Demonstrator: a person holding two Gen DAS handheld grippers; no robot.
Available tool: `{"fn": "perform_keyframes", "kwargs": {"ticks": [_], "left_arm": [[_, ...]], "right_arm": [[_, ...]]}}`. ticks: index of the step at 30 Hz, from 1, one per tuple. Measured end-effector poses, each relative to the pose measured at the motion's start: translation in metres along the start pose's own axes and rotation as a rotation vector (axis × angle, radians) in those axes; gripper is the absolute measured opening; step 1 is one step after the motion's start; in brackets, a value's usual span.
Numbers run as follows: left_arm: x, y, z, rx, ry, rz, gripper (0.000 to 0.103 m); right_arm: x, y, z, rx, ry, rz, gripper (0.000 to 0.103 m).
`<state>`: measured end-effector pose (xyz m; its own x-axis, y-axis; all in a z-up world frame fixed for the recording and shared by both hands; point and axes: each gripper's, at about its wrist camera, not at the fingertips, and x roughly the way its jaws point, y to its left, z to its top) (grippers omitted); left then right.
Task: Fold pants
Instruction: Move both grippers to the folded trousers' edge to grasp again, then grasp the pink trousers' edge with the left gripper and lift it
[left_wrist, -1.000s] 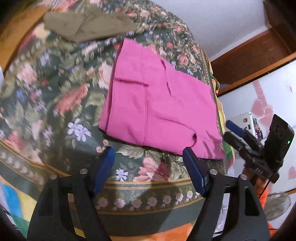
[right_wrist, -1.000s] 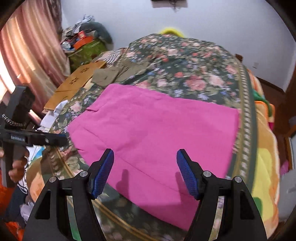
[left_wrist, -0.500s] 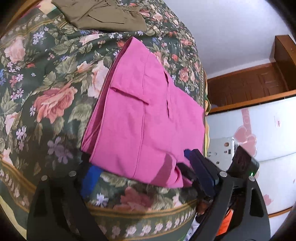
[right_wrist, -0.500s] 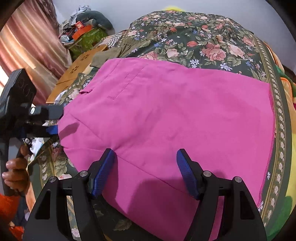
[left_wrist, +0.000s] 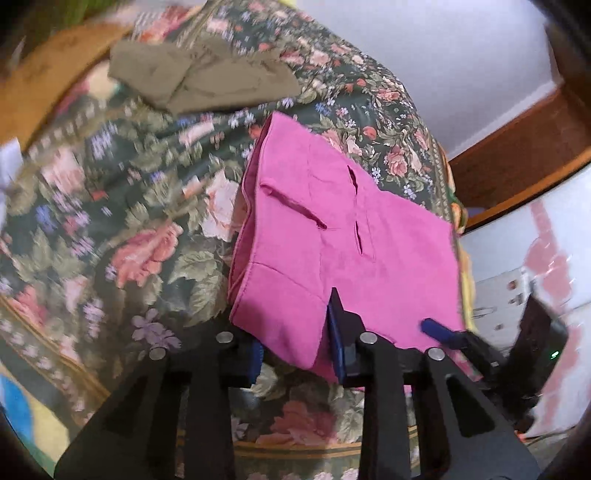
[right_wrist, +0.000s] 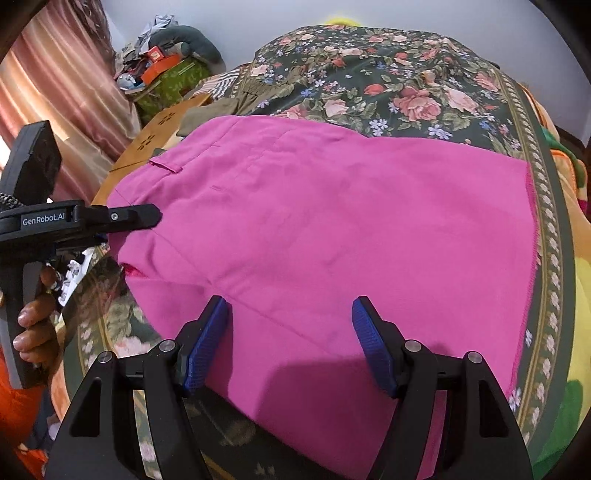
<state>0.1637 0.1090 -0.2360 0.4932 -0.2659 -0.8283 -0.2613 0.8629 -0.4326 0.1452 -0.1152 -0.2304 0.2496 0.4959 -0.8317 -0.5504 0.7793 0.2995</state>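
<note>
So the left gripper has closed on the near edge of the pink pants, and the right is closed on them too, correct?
Not quite. The left gripper has closed on the near edge of the pink pants, but the right gripper is open: the right wrist view shows its jaws standing wide apart over the fabric, gripping nothing.

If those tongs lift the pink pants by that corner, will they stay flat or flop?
Probably flop: the pink pants already drape and bunch between the left tongs. They look thin and light, so the rest would likely trail across the floral bedspread. The right tongs are open.
</note>
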Motion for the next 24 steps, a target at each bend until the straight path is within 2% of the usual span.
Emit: {"fn": "perform_keyframes", "kwargs": {"ticks": [5,8,10,13,15,18,24], "left_arm": [[-0.029,-0.020,-0.019,0.187,-0.126,0.189,0.024],[-0.045,-0.035,-0.031,0.327,-0.215,0.331,0.021],[-0.053,-0.042,-0.035,0.396,-0.258,0.401,0.020],[-0.062,-0.051,-0.037,0.473,-0.301,0.462,0.020],[-0.067,-0.060,-0.036,0.516,-0.318,0.471,0.020],[-0.073,-0.081,-0.030,0.562,-0.348,0.444,0.020],[-0.082,-0.130,-0.016,0.613,-0.356,0.285,0.018]], "right_arm": [[-0.012,0.001,-0.015,-0.028,-0.012,-0.035,0.064],[-0.020,-0.002,-0.022,-0.029,-0.026,-0.052,0.064],[-0.023,-0.005,-0.025,-0.023,-0.035,-0.060,0.064],[-0.028,-0.009,-0.030,-0.017,-0.047,-0.076,0.064],[-0.030,-0.011,-0.034,-0.011,-0.047,-0.107,0.064],[-0.032,-0.016,-0.039,0.011,-0.062,-0.088,0.064],[-0.034,-0.016,-0.041,0.018,-0.077,-0.083,0.064]]}}
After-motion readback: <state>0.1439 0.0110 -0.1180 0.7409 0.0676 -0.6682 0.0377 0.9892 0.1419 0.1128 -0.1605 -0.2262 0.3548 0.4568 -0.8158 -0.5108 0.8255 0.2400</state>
